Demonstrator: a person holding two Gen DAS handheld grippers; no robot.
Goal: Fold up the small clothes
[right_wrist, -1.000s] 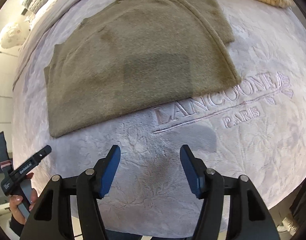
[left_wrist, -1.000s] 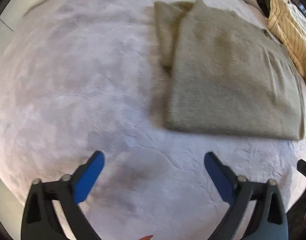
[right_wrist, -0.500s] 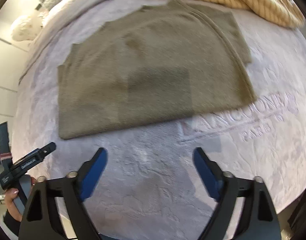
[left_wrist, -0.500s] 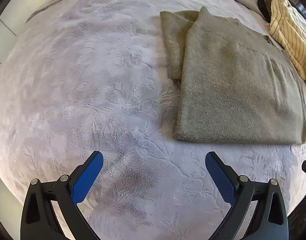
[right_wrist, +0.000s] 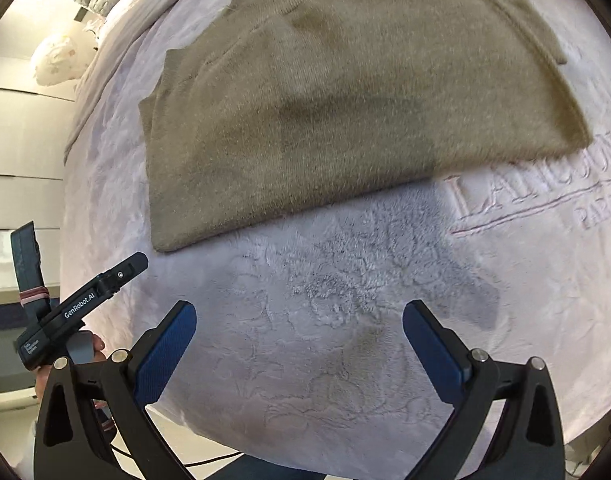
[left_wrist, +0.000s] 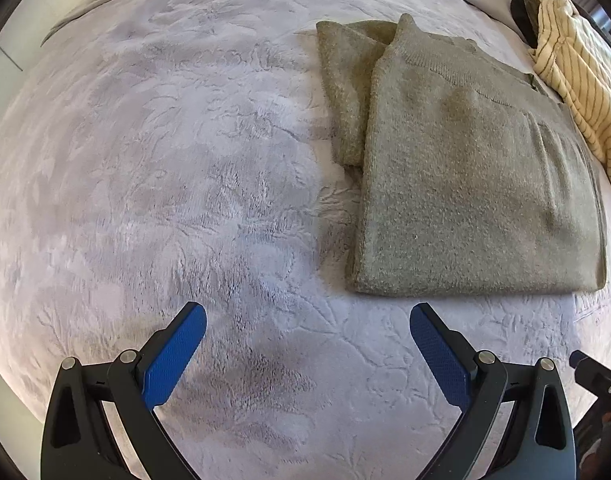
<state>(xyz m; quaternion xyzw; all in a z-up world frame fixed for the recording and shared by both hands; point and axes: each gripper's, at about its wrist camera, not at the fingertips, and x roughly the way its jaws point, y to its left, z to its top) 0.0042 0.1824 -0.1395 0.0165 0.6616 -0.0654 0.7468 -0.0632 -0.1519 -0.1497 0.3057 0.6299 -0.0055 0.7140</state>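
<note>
An olive-green knit sweater (left_wrist: 477, 184) lies folded flat on the pale plush blanket (left_wrist: 153, 168), one sleeve sticking out at its far left. My left gripper (left_wrist: 307, 320) hovers open over bare blanket, just short of the sweater's near left corner, nothing between its blue pads. From the other side the same sweater (right_wrist: 345, 104) fills the upper half of the right wrist view. My right gripper (right_wrist: 299, 316) stands wide open above the blanket (right_wrist: 345, 340), a little short of the sweater's near edge, holding nothing.
A cream garment with dark stripes (left_wrist: 581, 80) lies bunched beyond the sweater at the far right. The other hand-held gripper body (right_wrist: 81, 308) shows at the left, off the bed's edge. Embossed lettering (right_wrist: 545, 184) marks the blanket. A pillow (right_wrist: 61, 60) lies far left.
My right gripper's jaws opened wide and it moved closer to the sweater's near edge. The left gripper sank slightly and shifted, so the sweater sits nearer in its view.
</note>
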